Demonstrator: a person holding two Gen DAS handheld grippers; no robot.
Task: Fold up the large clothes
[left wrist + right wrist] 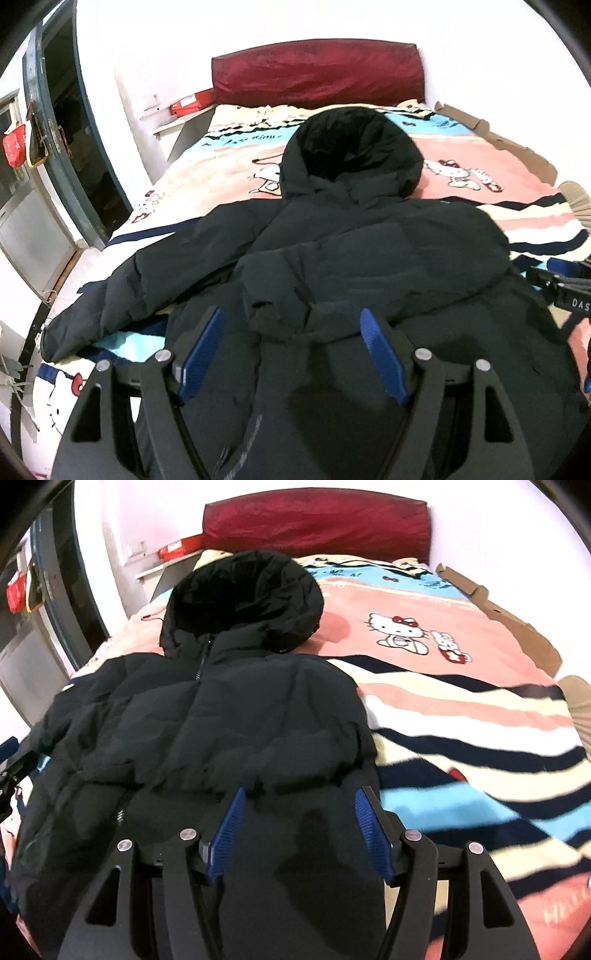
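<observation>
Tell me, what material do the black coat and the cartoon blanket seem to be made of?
Black coat: probably matte synthetic shell with padding, judging by the puffy stitched panels.
Cartoon blanket: probably soft fleece or plush; the printed surface looks fuzzy and shows no sheen.

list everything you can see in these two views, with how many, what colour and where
jacket: one, black, hooded, spread on the bed
blanket: one, pink, blue and striped with cartoon cats, covering the bed
headboard: one, dark red, at the far end
box: one, red, on the shelf left of the headboard
cardboard: brown, along the bed's right edge
door: one, dark green, at left
left gripper: black with blue pads, open over the jacket
right gripper: same, open over the jacket
</observation>
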